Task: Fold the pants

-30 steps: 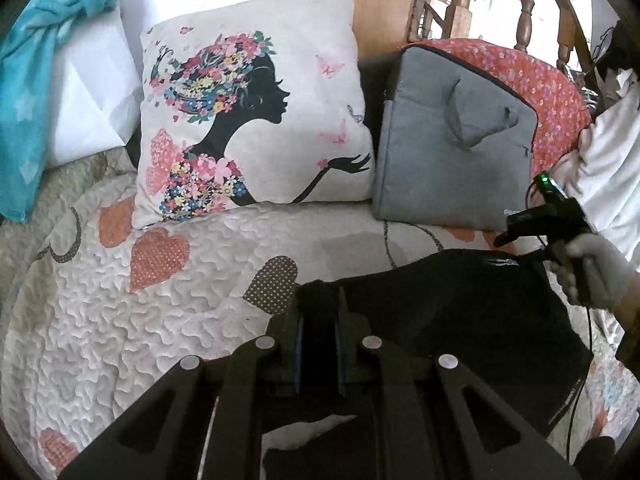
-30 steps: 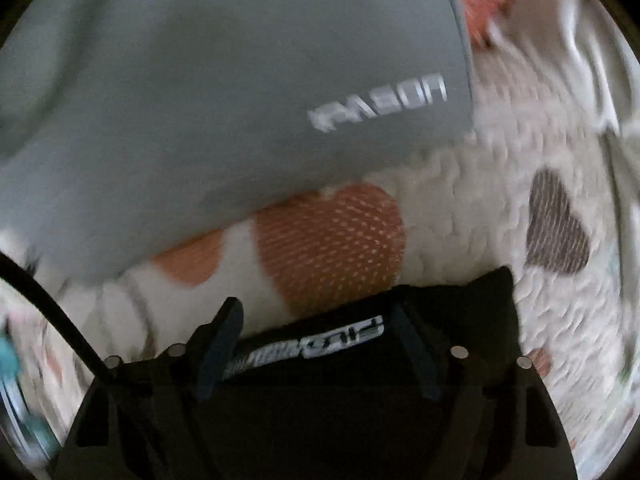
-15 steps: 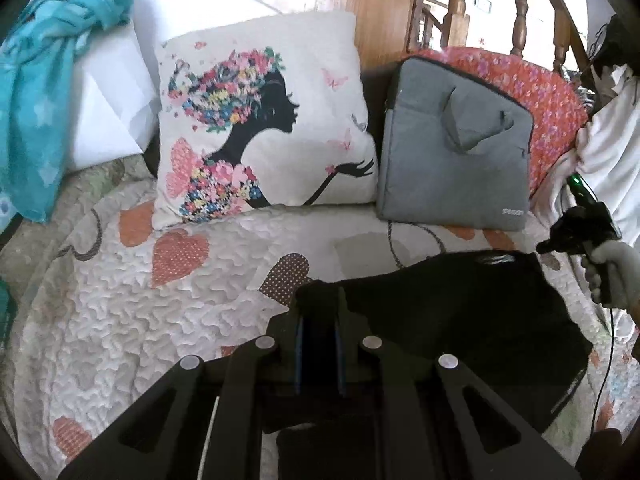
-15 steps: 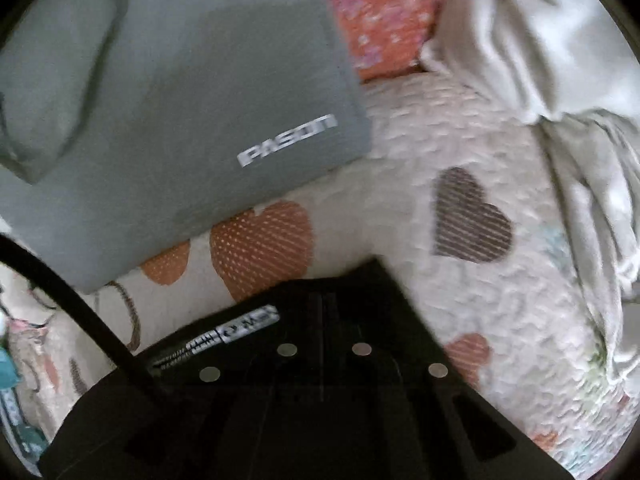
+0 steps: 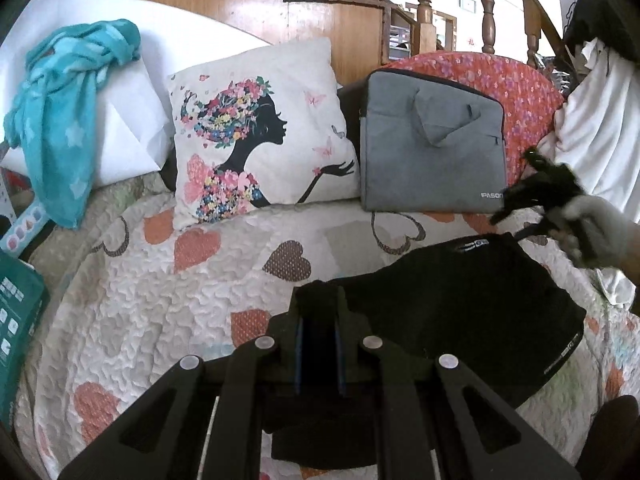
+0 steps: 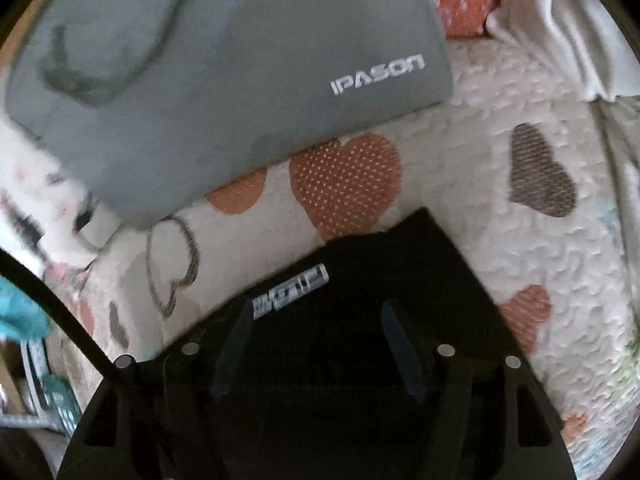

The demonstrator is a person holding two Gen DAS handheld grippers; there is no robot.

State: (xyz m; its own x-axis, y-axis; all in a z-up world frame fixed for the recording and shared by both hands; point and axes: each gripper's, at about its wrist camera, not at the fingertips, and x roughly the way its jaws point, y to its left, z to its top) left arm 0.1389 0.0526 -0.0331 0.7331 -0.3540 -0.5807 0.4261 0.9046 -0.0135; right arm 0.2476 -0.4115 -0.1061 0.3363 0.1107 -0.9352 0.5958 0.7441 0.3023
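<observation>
Right now my left gripper (image 5: pixel 318 308) is clamped on the pants (image 5: pixel 460 304), which lie just below the grey bag (image 5: pixel 432 140); my right gripper (image 6: pixel 316 320) hangs spread above them, so one-sided tugging could skew the fold.

Heart-print quilted bed (image 5: pixel 132 304), wooden headboard (image 5: pixel 240 8), turned wooden balusters (image 5: pixel 424 8)

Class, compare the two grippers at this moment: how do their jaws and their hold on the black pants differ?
The left gripper has its jaws shut on the black pants; the right gripper has its jaws spread apart, gripping nothing. The left sits at the pants' near corner, the right above the labelled far edge. Both are black with blue pads.
</observation>
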